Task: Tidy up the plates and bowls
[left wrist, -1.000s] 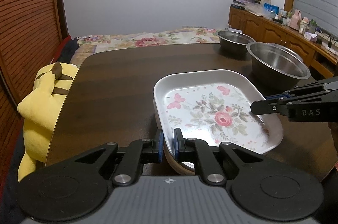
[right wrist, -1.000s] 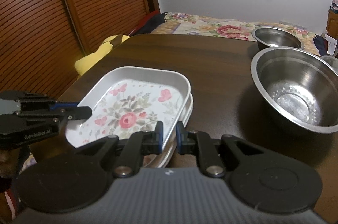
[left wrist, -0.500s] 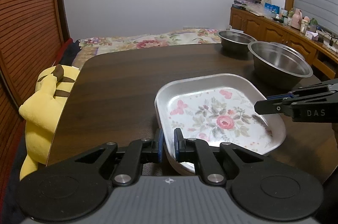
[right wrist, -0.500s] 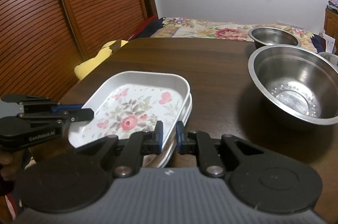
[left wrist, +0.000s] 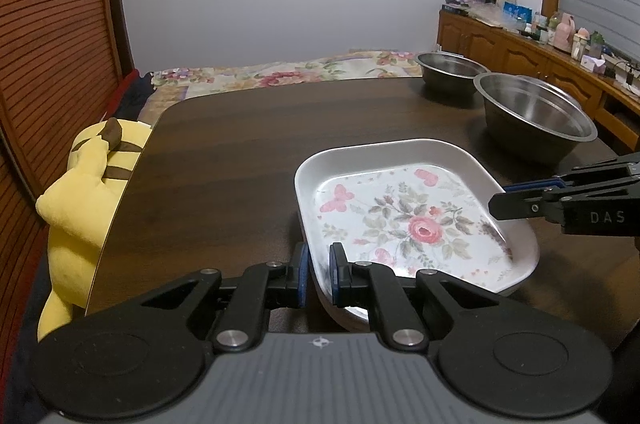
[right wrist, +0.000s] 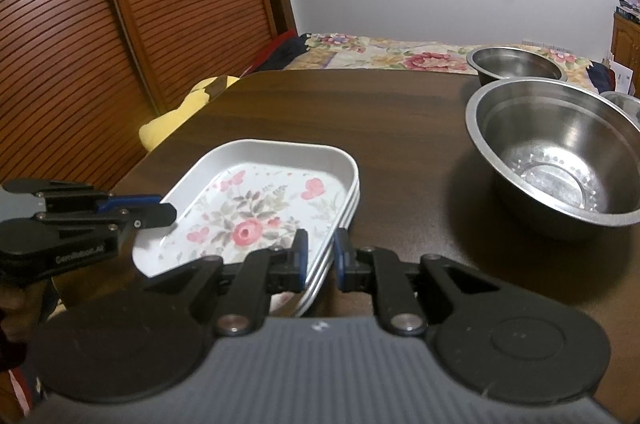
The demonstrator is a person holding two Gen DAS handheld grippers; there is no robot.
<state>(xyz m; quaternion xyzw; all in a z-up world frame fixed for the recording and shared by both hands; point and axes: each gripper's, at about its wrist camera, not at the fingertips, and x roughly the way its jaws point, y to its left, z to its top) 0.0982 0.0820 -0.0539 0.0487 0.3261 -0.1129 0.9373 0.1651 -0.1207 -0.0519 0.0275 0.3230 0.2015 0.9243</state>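
Observation:
A white rectangular plate with a rose and butterfly print (left wrist: 404, 220) sits on top of a stack of like plates on the dark wooden table (left wrist: 240, 144). It also shows in the right wrist view (right wrist: 256, 212). My left gripper (left wrist: 319, 274) is shut on the plate's near-left rim. My right gripper (right wrist: 320, 260) has its jaws parted a little around the stack's rim at the opposite corner. A large steel bowl (right wrist: 556, 152) and a smaller steel bowl (right wrist: 516, 64) stand on the table's far right.
A yellow plush toy (left wrist: 88, 192) sits against the table's left edge. A bed with a floral cover (left wrist: 280, 76) lies beyond the table. A wooden sideboard with bottles (left wrist: 540, 52) runs along the right wall. A slatted wooden door (right wrist: 120, 24) stands at the left.
The top plate has come down from a tilt onto the stack. My right gripper's jaws have parted slightly. Both grippers have drawn back a little.

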